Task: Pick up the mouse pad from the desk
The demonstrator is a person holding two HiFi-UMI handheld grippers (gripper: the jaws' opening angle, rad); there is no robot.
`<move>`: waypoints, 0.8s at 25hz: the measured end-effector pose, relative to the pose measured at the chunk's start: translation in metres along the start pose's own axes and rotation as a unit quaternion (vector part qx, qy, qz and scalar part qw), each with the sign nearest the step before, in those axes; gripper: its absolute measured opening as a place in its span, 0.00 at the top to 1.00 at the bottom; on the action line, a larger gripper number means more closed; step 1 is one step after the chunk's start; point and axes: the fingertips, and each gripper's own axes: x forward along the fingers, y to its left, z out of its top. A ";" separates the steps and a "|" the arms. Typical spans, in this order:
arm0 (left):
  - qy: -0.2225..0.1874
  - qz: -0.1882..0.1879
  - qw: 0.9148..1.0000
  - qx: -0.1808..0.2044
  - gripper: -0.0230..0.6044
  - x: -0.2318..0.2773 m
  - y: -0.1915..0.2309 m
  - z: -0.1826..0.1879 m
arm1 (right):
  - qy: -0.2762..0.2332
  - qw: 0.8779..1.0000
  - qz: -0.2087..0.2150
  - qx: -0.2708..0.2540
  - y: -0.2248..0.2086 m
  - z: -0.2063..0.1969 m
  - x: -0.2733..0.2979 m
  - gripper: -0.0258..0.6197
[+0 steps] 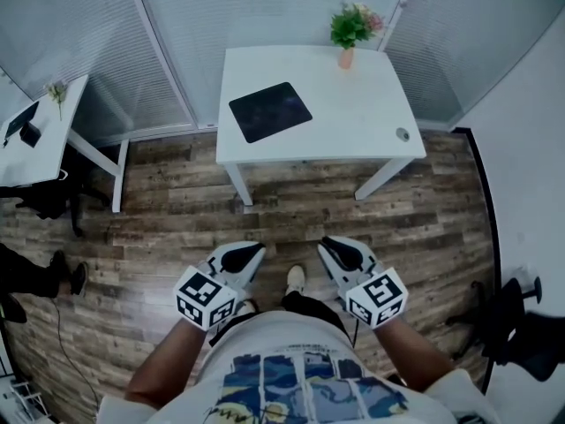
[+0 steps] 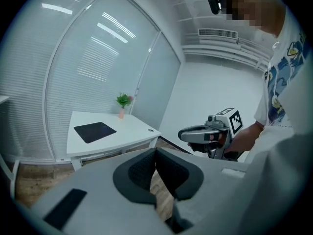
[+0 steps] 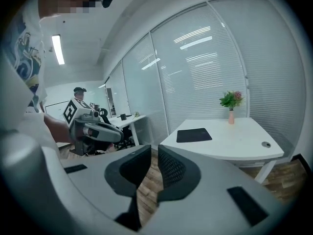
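Mouse pad [image 1: 270,110] lies on the white counter [image 1: 362,126]; left gripper [image 1: 252,254] jaws seemingly pressed together, right gripper [image 1: 332,246] jaws slightly spread, both empty.

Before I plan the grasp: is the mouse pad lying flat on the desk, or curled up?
Flat: the mouse pad lies spread on the white desk, no corner raised in any view.

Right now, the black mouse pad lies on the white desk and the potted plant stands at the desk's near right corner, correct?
No: the potted plant stands at the far right corner of the white desk, as the head view shows. The black mouse pad does lie on the desk.
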 end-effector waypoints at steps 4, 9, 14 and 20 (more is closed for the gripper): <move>0.000 0.014 1.000 0.002 0.96 0.038 0.002 0.019 | 0.000 1.000 0.014 0.006 -0.039 0.004 -0.001 0.89; -0.003 0.033 0.999 0.001 0.96 0.077 0.008 0.030 | 0.000 1.000 0.025 0.008 -0.079 0.000 -0.004 0.89; -0.001 0.036 0.999 -0.007 0.96 0.097 0.013 0.038 | 0.015 0.999 0.025 0.018 -0.107 -0.006 0.001 0.89; 0.000 0.028 1.000 -0.008 0.96 0.115 0.036 0.050 | 0.017 1.000 0.021 0.009 -0.140 0.008 0.035 0.89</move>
